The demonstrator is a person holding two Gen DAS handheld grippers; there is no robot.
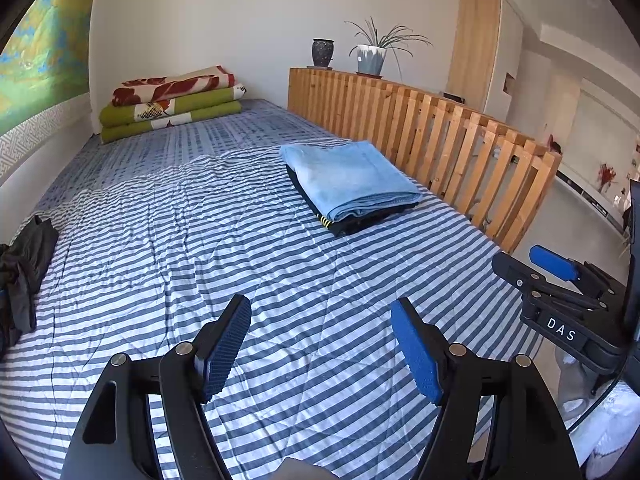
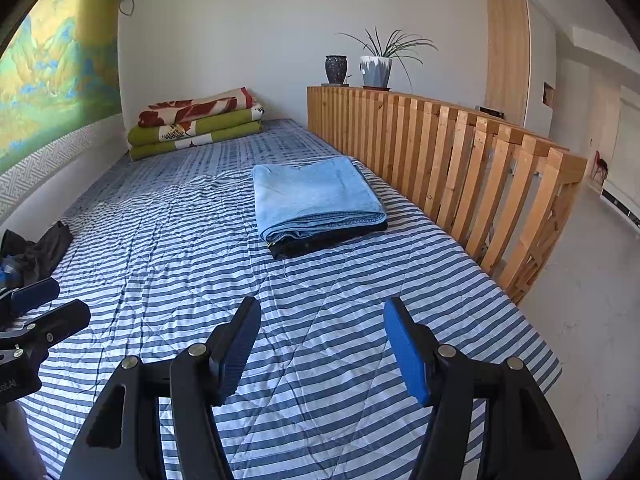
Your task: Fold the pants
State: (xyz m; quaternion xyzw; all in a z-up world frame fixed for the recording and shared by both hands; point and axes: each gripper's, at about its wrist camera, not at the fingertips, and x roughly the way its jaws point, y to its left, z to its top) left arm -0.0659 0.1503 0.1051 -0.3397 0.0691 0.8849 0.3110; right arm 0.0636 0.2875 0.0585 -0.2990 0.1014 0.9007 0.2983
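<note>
A folded light blue pair of pants (image 1: 352, 178) (image 2: 314, 196) lies on top of a folded dark garment (image 1: 360, 224) (image 2: 320, 242) on the striped bed, near the wooden railing. A crumpled black garment (image 1: 24, 268) (image 2: 36, 250) lies at the bed's left edge. My left gripper (image 1: 320, 320) hovers open over bare bedding, nothing between its fingers. My right gripper (image 2: 322, 320) is open too, empty, above the stripes and short of the folded stack. The right gripper (image 1: 556, 280) shows at the right edge of the left wrist view, and the left gripper (image 2: 36, 308) at the left edge of the right wrist view.
A slatted wooden railing (image 1: 440, 136) (image 2: 460, 160) runs along the bed's right side, with two plant pots (image 1: 370, 58) (image 2: 374, 70) on its far end. Folded green and floral blankets (image 1: 172, 104) (image 2: 196, 122) sit at the head of the bed (image 1: 180, 220). A wall bounds the left side.
</note>
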